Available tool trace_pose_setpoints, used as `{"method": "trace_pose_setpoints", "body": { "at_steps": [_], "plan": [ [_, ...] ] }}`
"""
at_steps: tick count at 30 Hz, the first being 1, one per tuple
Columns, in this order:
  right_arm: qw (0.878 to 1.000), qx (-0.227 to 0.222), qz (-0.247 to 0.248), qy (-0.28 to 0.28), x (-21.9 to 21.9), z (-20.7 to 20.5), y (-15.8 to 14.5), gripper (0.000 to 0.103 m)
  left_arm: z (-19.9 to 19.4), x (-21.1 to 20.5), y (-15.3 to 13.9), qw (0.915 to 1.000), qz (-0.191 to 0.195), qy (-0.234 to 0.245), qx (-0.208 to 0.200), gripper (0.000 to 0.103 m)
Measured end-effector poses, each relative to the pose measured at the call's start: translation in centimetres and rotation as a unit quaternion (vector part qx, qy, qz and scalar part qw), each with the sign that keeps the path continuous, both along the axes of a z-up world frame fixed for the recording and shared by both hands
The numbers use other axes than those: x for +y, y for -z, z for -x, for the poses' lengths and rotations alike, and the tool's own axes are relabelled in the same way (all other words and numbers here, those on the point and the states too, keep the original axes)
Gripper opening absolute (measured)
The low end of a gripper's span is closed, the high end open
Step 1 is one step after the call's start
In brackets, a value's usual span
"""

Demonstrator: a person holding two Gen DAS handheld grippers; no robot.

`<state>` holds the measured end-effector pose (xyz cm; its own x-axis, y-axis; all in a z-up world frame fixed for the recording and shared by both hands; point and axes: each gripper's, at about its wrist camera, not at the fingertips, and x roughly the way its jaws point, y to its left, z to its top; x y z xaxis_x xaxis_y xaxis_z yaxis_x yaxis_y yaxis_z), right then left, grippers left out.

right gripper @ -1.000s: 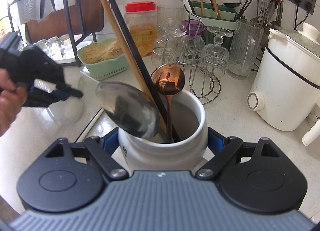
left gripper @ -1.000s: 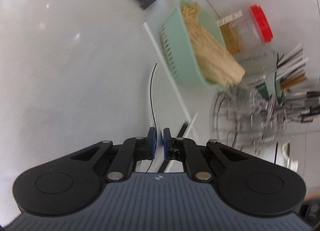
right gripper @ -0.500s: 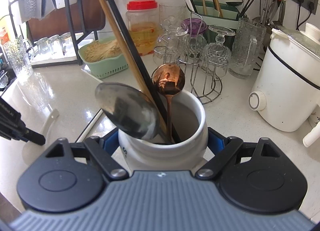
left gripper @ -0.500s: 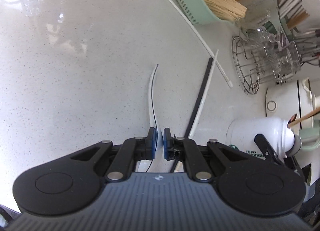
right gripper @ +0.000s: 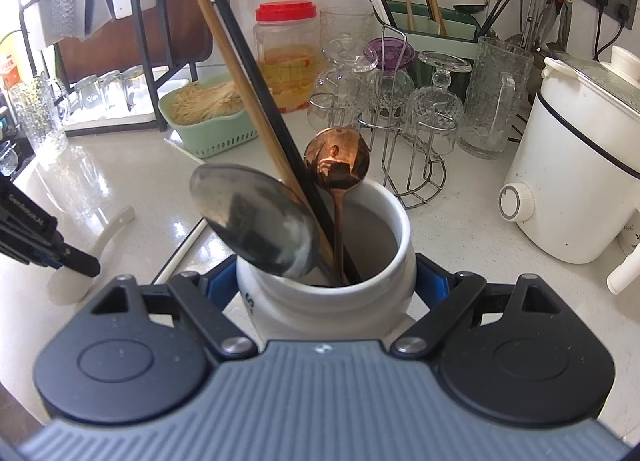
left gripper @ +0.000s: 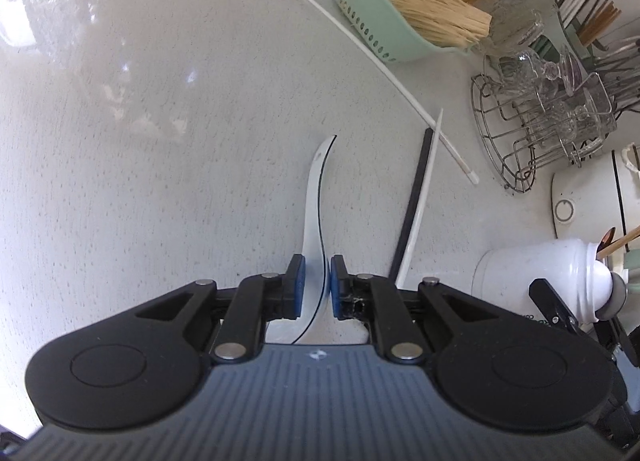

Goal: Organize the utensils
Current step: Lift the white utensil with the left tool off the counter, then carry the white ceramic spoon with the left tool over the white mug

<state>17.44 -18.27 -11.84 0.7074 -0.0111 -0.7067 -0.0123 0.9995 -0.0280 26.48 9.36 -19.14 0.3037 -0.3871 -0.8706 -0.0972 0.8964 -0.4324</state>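
Note:
A white ceramic spoon (left gripper: 314,201) lies along the speckled counter, its handle pointing away in the left wrist view. My left gripper (left gripper: 317,281) straddles it near the bowl end; the jaws are opening, with the spoon between the pads but no longer pinched. The right wrist view shows the same spoon (right gripper: 116,225) resting on the counter under the left gripper (right gripper: 80,261). My right gripper (right gripper: 326,285) is shut on a white jar (right gripper: 400,237) that holds a steel spoon (right gripper: 256,221), a copper spoon (right gripper: 338,161), a wooden chopstick (right gripper: 232,61) and a black one (right gripper: 248,53).
Loose on the counter lie a black chopstick (left gripper: 416,197), a white one (left gripper: 420,217) and a longer white stick (left gripper: 384,65). Behind them stand a green basket (left gripper: 384,21), a wire glass rack (left gripper: 540,133), a red-lidded jar (right gripper: 286,57) and a white cooker (right gripper: 580,181).
The left gripper swung away from the green basket and came down over the counter with the spoon. Its jaws have parted a little. The right gripper and jar have not moved.

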Motion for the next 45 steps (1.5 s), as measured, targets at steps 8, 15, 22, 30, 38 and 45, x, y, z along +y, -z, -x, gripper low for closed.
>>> {"method": "trace_pose_setpoints", "body": {
  "at_steps": [8, 15, 22, 30, 38, 45],
  "plan": [
    [1.0, -0.002, 0.0, -0.001, 0.0, 0.1, 0.0, 0.091, 0.2, -1.2, -0.9, 0.9988, -0.028, 0.018, -0.037, 0.009],
    [1.0, -0.003, -0.002, -0.02, -0.3, 0.1, 0.0, 0.091, 1.7, -2.0, -3.2, 0.9967, -0.037, 0.005, -0.072, 0.009],
    [0.999, 0.002, -0.004, -0.046, -0.4, 0.0, -0.1, 0.091, 3.7, -1.9, -7.4, 0.9917, -0.03, -0.047, -0.116, 0.009],
    [0.998, 0.003, -0.005, -0.07, -0.5, -0.1, -0.1, 0.091, 5.8, -3.1, -14.4, 0.9748, 0.006, -0.083, -0.207, 0.008],
    [0.998, 0.001, -0.007, -0.07, -0.5, -0.2, 0.0, 0.091, 6.1, -7.1, -20.2, 0.9537, 0.057, -0.027, -0.294, 0.009],
    [0.998, -0.003, -0.007, -0.07, -0.2, -0.2, 0.0, 0.091, 5.4, -11.1, -21.6, 0.9438, 0.095, 0.033, -0.315, 0.008]
  ]
}}
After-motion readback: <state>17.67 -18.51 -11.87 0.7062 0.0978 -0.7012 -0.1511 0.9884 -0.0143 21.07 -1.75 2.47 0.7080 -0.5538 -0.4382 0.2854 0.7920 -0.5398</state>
